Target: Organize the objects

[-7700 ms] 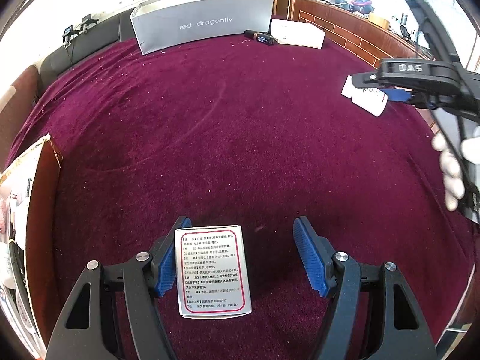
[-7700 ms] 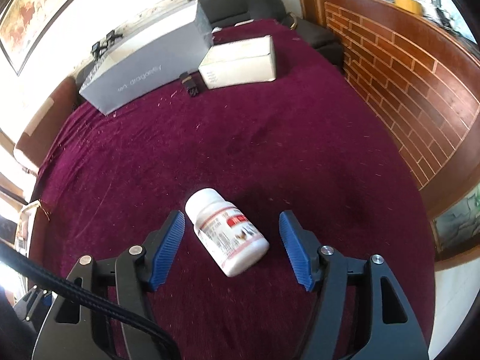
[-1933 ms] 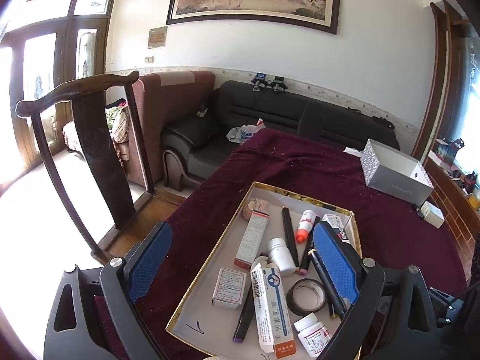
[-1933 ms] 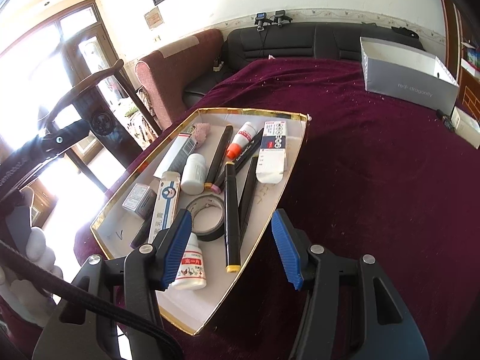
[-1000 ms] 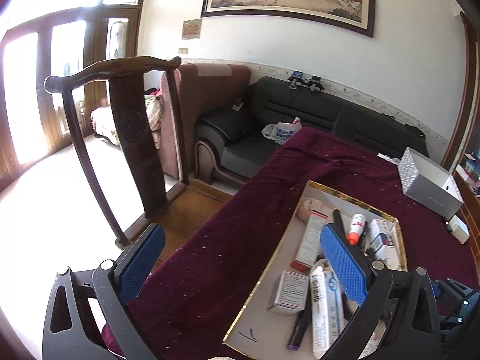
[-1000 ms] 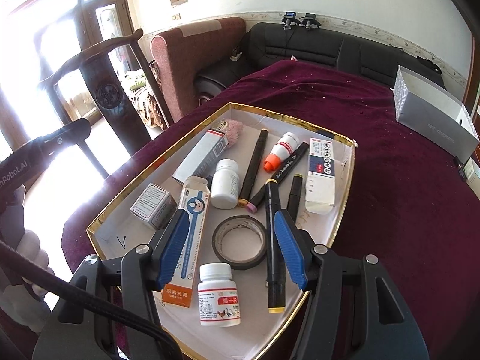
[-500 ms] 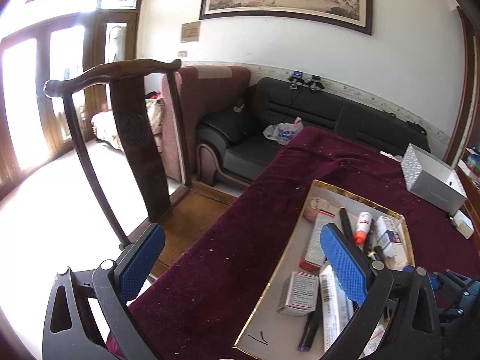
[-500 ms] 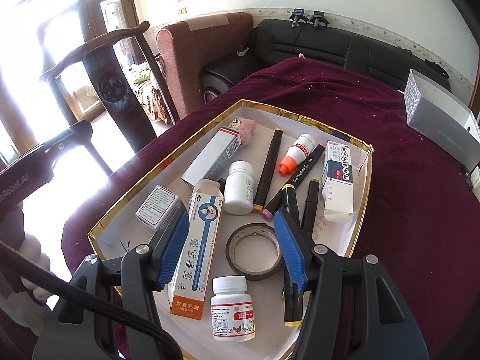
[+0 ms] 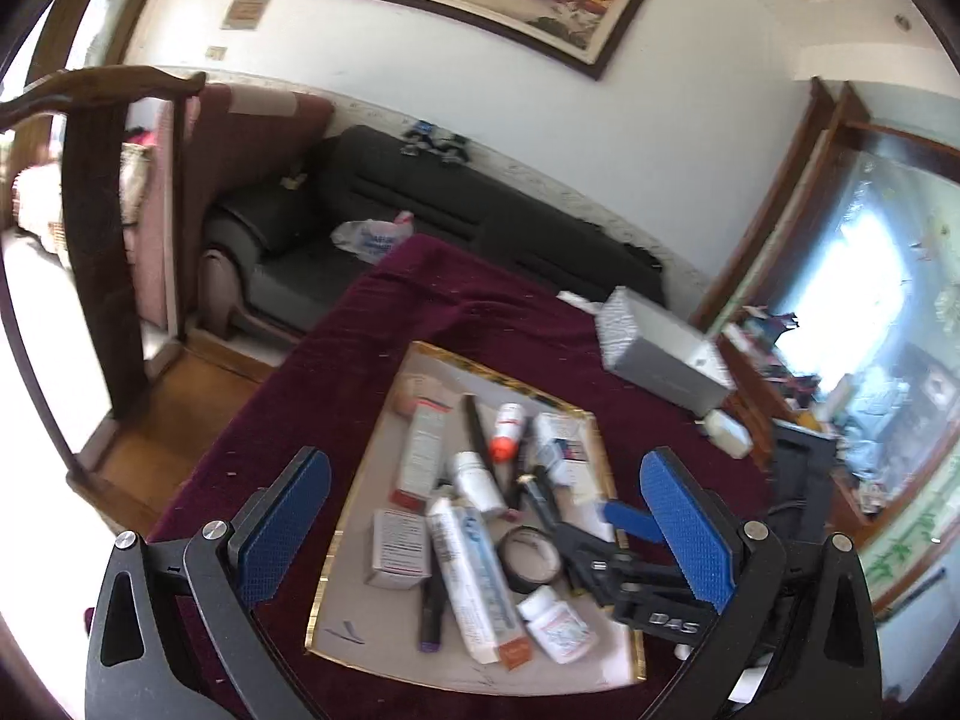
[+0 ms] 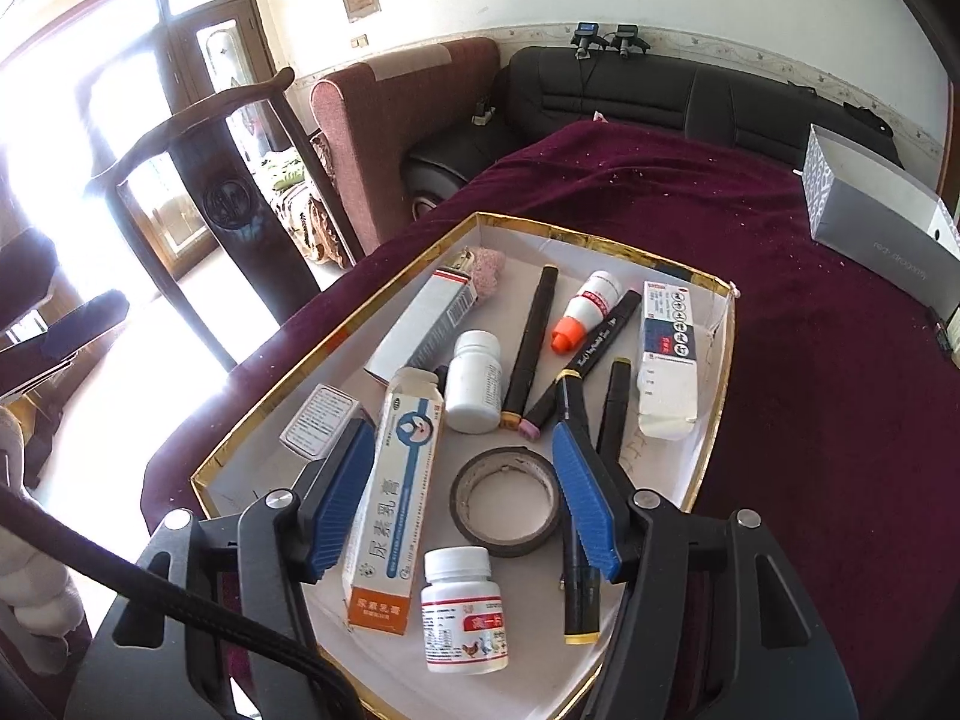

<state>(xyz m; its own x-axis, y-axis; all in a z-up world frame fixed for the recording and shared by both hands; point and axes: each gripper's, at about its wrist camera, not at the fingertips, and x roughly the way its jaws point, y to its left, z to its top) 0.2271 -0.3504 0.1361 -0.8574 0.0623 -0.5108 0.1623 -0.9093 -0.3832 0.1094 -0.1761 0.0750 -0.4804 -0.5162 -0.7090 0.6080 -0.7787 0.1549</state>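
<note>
Gold-rimmed tray (image 10: pixel 717 396): one. Inside: white pill bottles (image 10: pixel 465 609), two; black markers (image 10: pixel 531 339), four; cartons (image 10: pixel 393 495), four; tape roll (image 10: pixel 507 501), one; orange-capped dropper bottle (image 10: pixel 585 309), one; pink sponge (image 10: pixel 486 267), one

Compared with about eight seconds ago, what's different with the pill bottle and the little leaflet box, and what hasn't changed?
The pill bottle and the small leaflet box, both then on the bare cloth between the tools, now lie in the gold-rimmed tray. The right tool and the left tool are both open and empty, the right's jaws just widening slightly. The grey box stayed put.
</note>
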